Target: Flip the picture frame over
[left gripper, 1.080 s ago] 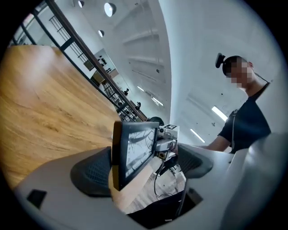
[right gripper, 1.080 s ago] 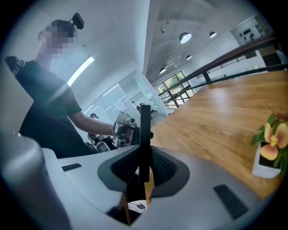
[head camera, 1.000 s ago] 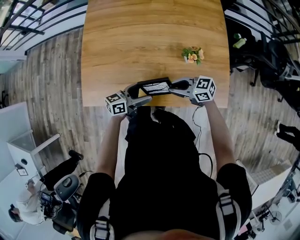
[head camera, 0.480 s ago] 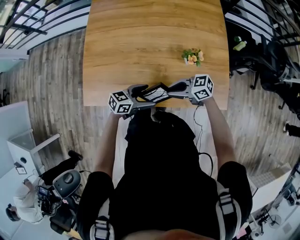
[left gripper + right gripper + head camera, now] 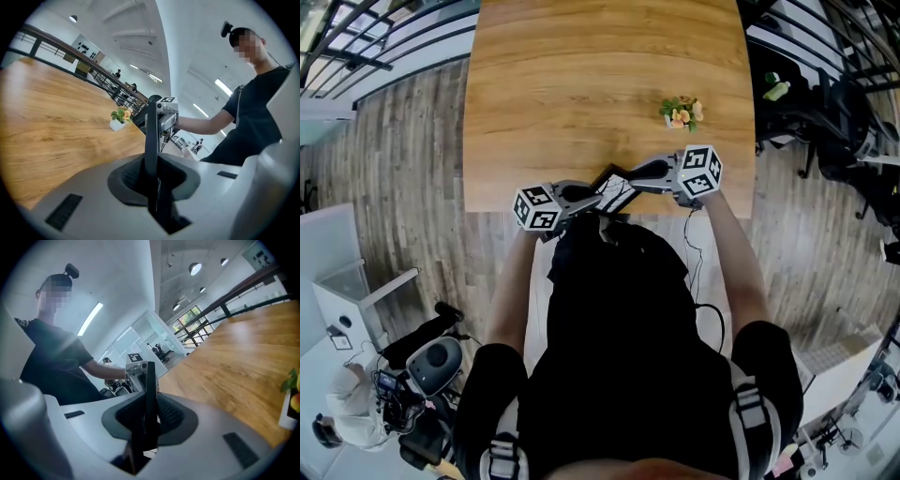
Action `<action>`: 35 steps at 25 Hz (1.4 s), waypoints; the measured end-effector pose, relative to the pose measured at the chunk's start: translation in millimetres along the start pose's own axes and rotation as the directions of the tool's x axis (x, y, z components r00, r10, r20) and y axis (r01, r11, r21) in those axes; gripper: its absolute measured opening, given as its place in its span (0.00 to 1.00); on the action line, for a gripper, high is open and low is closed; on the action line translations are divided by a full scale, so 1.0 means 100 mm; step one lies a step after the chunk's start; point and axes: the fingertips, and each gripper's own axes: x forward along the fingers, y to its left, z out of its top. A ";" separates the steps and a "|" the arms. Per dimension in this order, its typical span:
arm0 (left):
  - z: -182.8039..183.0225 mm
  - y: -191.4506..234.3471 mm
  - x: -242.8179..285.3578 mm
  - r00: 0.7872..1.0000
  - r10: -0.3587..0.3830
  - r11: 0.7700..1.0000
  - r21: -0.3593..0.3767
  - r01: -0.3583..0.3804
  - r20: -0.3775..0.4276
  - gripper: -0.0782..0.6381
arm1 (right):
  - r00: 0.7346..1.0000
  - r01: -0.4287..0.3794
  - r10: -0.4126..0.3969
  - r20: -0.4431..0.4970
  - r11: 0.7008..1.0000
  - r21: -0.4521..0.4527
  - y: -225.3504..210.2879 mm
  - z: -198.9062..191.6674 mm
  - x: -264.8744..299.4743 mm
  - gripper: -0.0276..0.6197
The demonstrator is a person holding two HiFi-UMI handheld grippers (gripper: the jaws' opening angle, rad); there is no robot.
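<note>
Head view: thin black rectangular picture frame stands tilted on edge, 1 end pinched between the just-closed jaws of the left gripper, the opposite end clamped in the narrowly parted jaws of the right gripper.

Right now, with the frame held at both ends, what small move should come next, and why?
Probably roll both wrists together to tip the frame further over, then lower it to the table. The left hand-held gripper has just closed on one end, the right hand-held gripper clamps the other, and the frame is tilted up, not yet turned over.
</note>
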 end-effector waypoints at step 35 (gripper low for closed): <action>0.52 0.53 -0.24 0.857 0.112 0.935 -0.345 0.080 0.503 0.18 | 0.792 0.029 -0.330 0.513 0.860 0.509 -0.48 0.04 0.30 0.19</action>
